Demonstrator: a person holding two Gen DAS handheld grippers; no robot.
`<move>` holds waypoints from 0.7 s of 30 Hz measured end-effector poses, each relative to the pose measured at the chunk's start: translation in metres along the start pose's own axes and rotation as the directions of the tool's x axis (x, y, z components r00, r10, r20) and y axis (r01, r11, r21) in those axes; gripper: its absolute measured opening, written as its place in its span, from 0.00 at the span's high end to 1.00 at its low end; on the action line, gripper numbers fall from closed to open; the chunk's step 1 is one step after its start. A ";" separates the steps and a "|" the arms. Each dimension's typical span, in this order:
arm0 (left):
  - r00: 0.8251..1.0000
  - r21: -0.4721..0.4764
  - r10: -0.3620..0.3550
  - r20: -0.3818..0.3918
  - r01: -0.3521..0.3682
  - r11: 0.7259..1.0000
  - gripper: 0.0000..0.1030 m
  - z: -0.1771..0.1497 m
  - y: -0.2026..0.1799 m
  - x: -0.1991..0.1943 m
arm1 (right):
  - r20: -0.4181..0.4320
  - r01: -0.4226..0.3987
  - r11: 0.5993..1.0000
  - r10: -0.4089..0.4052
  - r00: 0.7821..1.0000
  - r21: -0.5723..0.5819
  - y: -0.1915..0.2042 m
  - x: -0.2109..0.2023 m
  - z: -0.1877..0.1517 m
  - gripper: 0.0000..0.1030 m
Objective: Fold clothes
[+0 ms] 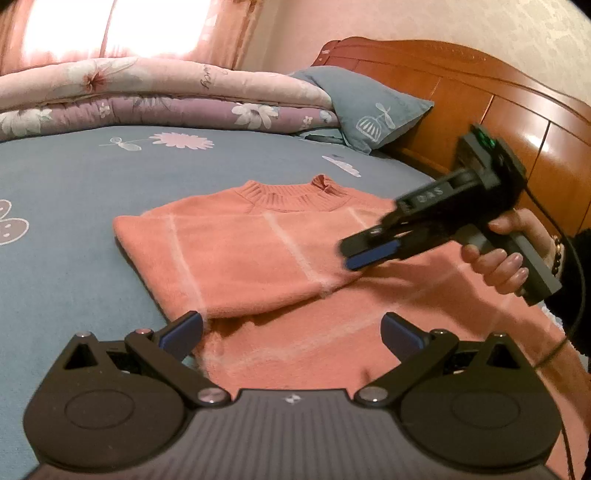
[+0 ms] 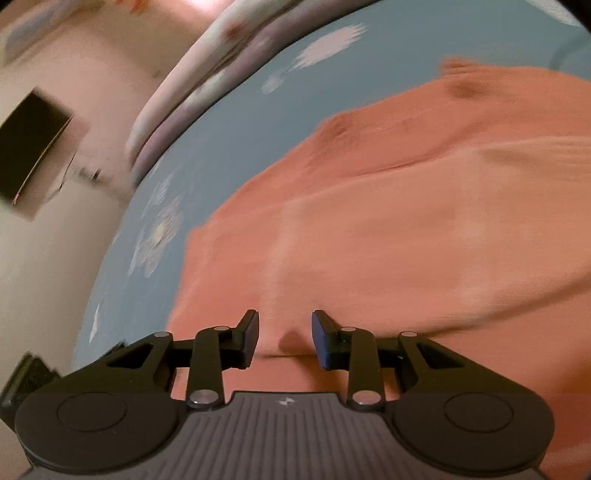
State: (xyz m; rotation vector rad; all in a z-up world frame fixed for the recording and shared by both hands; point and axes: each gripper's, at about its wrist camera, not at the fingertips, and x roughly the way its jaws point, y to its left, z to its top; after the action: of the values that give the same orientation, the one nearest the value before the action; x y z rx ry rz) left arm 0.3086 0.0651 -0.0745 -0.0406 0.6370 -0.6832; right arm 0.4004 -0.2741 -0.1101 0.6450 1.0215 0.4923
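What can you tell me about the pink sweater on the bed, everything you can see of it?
The pink sweater looks like soft, fuzzy knit in salmon pink, crossed by pale lines in a wide check, with a ribbed crew collar. It lies flat on the blue sheet, collar toward the headboard, one side folded over the body so a double layer shows. Neither gripper grips it; both sets of jaws stand empty above the fabric.

Warm, dim indoor light throughout. Blown-out glare from curtained window [image 1: 110,26], far ahead-left of left gripper [image 1: 291,332]. Soft shadow under right gripper [image 1: 349,254]. Right wrist view heavily motion-smeared. Fisheye bending and dark vignetting at edges.
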 end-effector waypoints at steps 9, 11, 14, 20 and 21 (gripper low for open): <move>1.000 -0.012 0.004 0.004 -0.004 1.000 0.01 0.000 0.001 0.000 | 0.144 0.053 0.999 -0.051 0.988 -0.011 0.011 -0.019 0.029 0.50; 1.000 -0.007 0.009 0.000 -0.009 1.000 0.01 -0.001 0.000 0.001 | 0.106 0.050 0.998 -0.047 0.993 -0.033 0.019 0.004 0.033 0.48; 1.000 0.000 0.011 -0.003 -0.011 1.000 0.01 -0.001 -0.001 0.001 | 0.079 0.099 0.994 -0.094 0.992 -0.054 0.017 0.018 0.035 0.49; 1.000 -0.015 0.002 -0.001 -0.002 1.000 0.01 0.000 0.000 -0.001 | 0.223 0.205 0.973 -0.225 0.949 0.109 -0.032 -0.034 0.041 0.53; 1.000 -0.020 0.001 0.001 -0.001 1.000 0.01 0.000 0.000 -0.001 | 0.238 0.214 0.966 -0.244 0.940 0.143 -0.039 -0.044 0.043 0.53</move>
State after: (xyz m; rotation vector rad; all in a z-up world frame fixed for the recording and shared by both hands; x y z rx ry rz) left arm 0.3083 0.0661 -0.0739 -0.0589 0.6428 -0.6759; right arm 0.4223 -0.3420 -0.0945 0.6625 0.8714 0.1413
